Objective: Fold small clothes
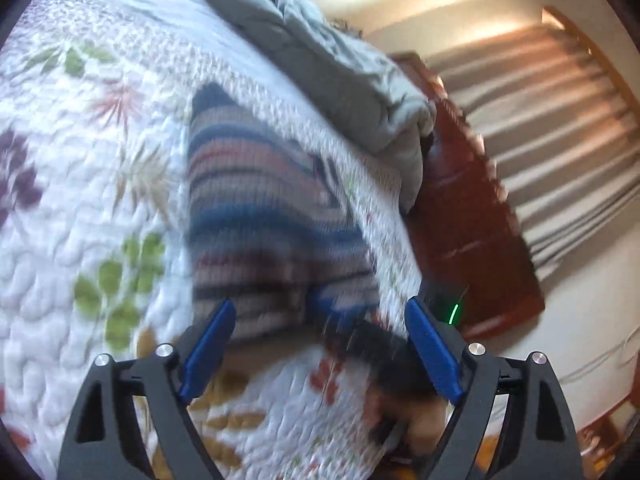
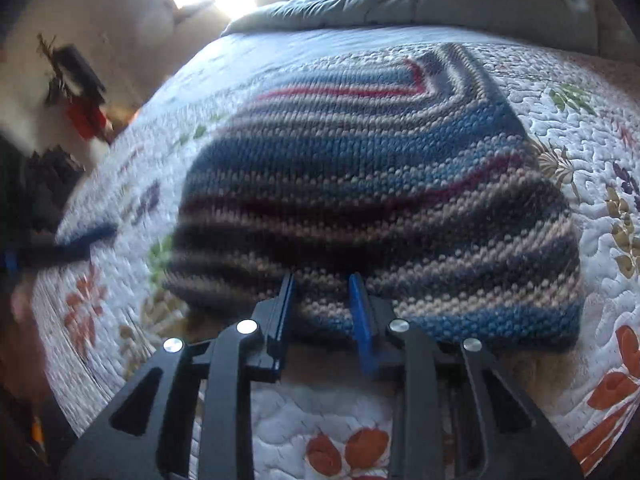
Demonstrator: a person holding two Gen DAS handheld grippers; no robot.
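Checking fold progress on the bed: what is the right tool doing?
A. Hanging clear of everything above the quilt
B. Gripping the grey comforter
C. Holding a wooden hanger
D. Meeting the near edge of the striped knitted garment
D: the right tool has its blue fingers at the near edge of the striped blue, grey and red knitted garment on the floral quilt.

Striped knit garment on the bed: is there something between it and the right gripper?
Nothing visible. In the right wrist view the right gripper is already at the near edge of the striped knit garment, its fingers partly open. Around the garment only the flowered quilt shows.
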